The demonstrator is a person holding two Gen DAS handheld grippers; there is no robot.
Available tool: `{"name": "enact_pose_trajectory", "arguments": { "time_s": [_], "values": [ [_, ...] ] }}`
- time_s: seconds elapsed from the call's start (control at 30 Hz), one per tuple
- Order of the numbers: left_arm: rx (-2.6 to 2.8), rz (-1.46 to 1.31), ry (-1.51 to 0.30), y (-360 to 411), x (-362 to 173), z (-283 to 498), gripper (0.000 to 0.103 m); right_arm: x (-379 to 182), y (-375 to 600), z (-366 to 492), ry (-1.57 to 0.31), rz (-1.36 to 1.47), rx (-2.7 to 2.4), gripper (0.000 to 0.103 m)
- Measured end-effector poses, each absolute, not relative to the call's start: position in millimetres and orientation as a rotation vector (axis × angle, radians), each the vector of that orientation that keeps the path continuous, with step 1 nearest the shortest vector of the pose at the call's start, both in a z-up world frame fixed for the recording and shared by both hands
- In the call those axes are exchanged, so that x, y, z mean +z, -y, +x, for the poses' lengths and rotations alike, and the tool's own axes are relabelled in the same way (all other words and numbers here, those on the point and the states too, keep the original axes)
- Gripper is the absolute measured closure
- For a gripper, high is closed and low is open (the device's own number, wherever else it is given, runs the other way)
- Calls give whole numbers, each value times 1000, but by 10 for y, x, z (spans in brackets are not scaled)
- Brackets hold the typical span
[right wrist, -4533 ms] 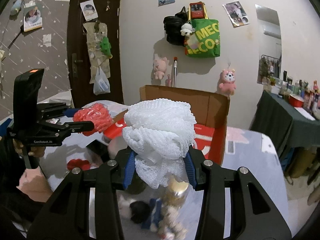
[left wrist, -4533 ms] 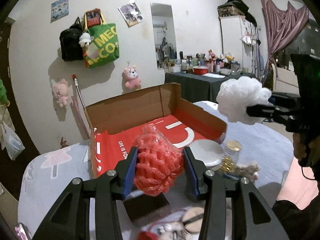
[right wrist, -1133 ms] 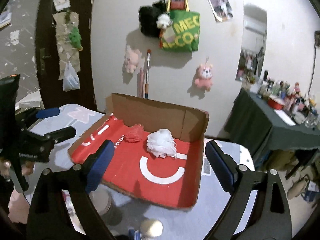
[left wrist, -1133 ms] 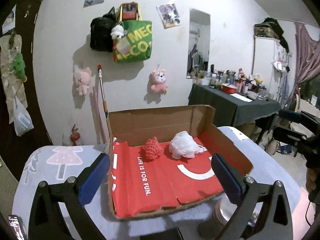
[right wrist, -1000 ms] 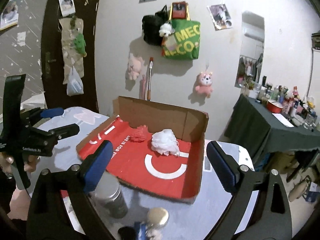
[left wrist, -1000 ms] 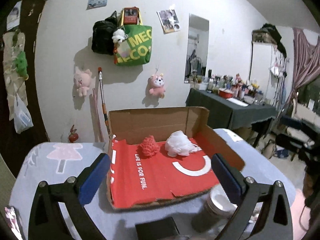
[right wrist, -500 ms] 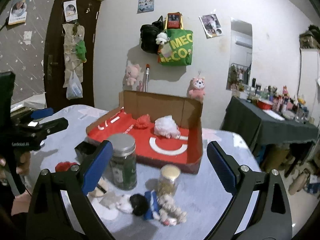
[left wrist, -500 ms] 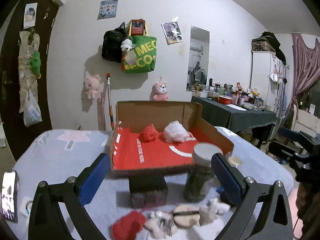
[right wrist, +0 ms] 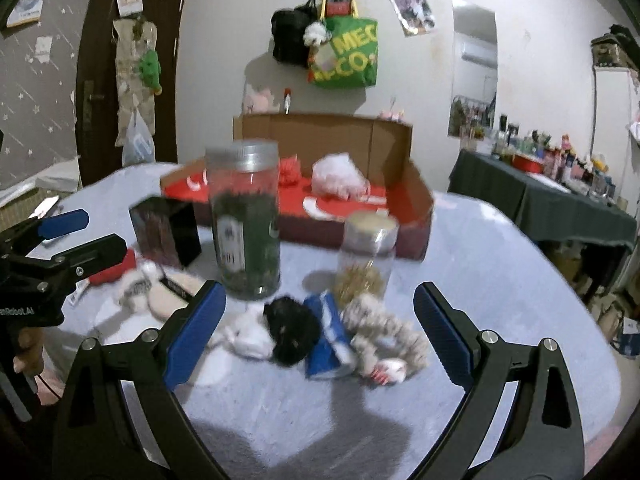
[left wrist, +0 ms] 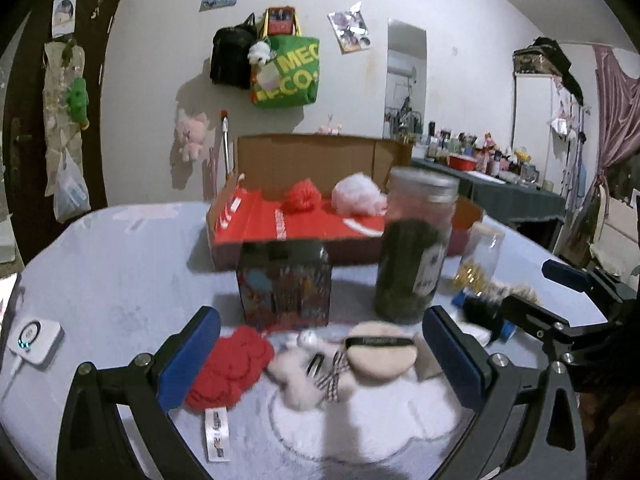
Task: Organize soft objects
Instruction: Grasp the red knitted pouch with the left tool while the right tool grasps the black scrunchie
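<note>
Both nets dropped, red puff (left wrist: pixel 303 197) and white puff (left wrist: pixel 359 198) lay in the box (left wrist: pixel 256 222); I'd lowered left gripper (left wrist: pixel 320 356) and right gripper (right wrist: pixel 320 326), jaws wide and empty, toward the remaining pile.

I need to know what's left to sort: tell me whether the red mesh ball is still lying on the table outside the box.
No: the red mesh ball sits inside the cardboard box, next to the white mesh ball.
</note>
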State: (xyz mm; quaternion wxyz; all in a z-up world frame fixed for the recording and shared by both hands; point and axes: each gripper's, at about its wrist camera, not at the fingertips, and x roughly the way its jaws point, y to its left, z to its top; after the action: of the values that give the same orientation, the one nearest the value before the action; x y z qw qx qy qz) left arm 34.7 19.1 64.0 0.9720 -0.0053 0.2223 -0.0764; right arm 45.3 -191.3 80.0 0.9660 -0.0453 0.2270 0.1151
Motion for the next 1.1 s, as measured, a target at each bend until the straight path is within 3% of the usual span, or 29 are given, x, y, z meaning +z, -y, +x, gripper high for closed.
{"name": "enact_pose_trajectory", "arguments": {
  "time_s": [0.6,0.8,0.9,0.93,0.97,1.1],
  "values": [
    [-62,-5,-585,-609,439,569,4,594,1858,643,-535,-72,285,9],
    [-70,-2,-648,-709,373,648,18,576,1881,722,-567,-57,309,36],
    [-97,2,-680,-733,318,673,38,516,1889,777,-604,-49,330,51],
    [-117,-5,-689,-744,303,677,50,498,1886,782,-608,-53,328,61],
    [-121,-9,-689,-751,301,672,51,495,1888,778,-606,-54,330,73],
    [-138,-2,-658,-728,381,582,56,529,1915,740,-598,-43,362,78]
  ]
}}
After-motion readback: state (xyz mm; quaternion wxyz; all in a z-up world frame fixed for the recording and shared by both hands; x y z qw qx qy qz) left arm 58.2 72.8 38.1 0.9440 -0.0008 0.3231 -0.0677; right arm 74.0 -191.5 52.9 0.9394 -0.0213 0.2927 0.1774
